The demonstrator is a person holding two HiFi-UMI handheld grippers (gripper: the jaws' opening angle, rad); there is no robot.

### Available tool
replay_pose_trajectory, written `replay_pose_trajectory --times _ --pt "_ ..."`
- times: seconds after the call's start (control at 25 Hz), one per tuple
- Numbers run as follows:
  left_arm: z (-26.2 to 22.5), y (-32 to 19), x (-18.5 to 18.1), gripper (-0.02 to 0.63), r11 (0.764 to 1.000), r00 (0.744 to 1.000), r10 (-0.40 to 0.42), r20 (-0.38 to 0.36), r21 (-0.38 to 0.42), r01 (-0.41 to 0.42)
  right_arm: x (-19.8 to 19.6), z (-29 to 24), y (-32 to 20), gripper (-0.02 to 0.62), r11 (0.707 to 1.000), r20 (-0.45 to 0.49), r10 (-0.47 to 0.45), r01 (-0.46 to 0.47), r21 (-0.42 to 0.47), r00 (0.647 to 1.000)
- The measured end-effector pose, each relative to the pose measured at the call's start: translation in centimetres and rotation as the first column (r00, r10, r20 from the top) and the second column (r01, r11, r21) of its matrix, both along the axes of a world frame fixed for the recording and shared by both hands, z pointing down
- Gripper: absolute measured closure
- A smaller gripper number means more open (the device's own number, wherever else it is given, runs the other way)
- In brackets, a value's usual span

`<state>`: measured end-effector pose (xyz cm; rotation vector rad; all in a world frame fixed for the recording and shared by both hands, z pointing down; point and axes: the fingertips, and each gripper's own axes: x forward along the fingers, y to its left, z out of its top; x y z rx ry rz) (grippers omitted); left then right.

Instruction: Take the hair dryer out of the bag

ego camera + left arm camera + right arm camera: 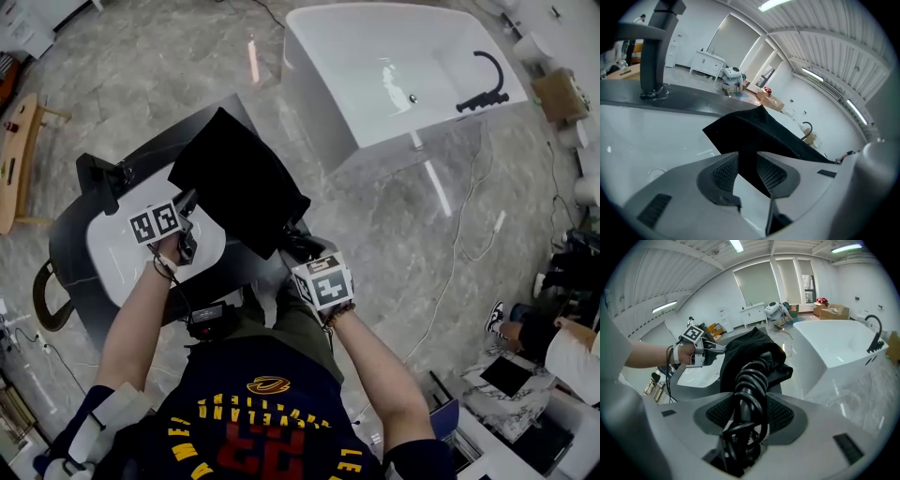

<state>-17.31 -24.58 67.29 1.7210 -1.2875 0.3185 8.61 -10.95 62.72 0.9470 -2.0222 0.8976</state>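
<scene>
Left claw [747,171] pinched the bag [754,126] above the counter's [67,246] right edge. Right claw [750,416] clamped the coiled cord [751,380], dryer hidden inside. Pulled, the cord might uncoil, leaving the dryer stuck.

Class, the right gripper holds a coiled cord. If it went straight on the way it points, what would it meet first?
Most likely the black bag: the right gripper, shut on the coiled cord, points straight at it, with nothing else showing between. Depth is unclear.
</scene>
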Motion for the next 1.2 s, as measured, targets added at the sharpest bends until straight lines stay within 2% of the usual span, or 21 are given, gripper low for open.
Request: replay_pose_trajectory --times 0.08,0.16,0.36,0.48,0.68,0.8,1.04,1.2 --pt "-1.0 0.8 0.7 0.505 0.998 0.998 0.057 0.023 0.026 -0.057 0.6 -0.1 0.8 0.380 1.000 0.003 0.019 -0.019 -0.004 1.000" --pt "-2.3 2.0 2.1 0.505 0.987 0.988 0.145 0.052 0.065 -0.148 1.2 -0.1 1.5 0.379 0.999 0.007 0.039 -0.039 -0.005 0.999" --pt "-6.2 5.6 7.1 0.505 0.924 0.937 0.339 0.087 0.155 -0.349 2.8 -0.1 3.8 0.380 0.997 0.005 0.075 -0.075 -0.006 0.997" --pt "-7.5 7.5 9.7 0.504 0.888 0.907 0.411 0.090 0.185 -0.421 3.5 -0.3 5.3 0.380 0.994 0.011 0.108 -0.108 -0.016 0.994" --pt "-8.2 10.0 12.6 0.504 0.855 0.878 0.475 0.060 0.204 -0.477 4.9 -0.6 7.9 0.380 0.982 0.031 0.185 -0.183 -0.051 0.982" --pt "-8.0 10.9 13.2 0.505 0.846 0.867 0.495 0.049 0.201 -0.495 6.0 -0.9 9.2 0.380 0.975 0.031 0.217 -0.215 -0.059 0.976" --pt "-8.1 11.3 13.2 0.504 0.849 0.869 0.494 0.020 0.205 -0.487 6.7 -3.4 9.5 0.380 0.968 0.070 0.250 -0.249 -0.029 0.966" --pt "-8.7 11.4 12.7 0.503 0.863 0.885 0.465 0.009 0.219 -0.455 5.4 -5.7 7.3 0.380 0.972 0.129 0.232 -0.236 0.016 0.964"
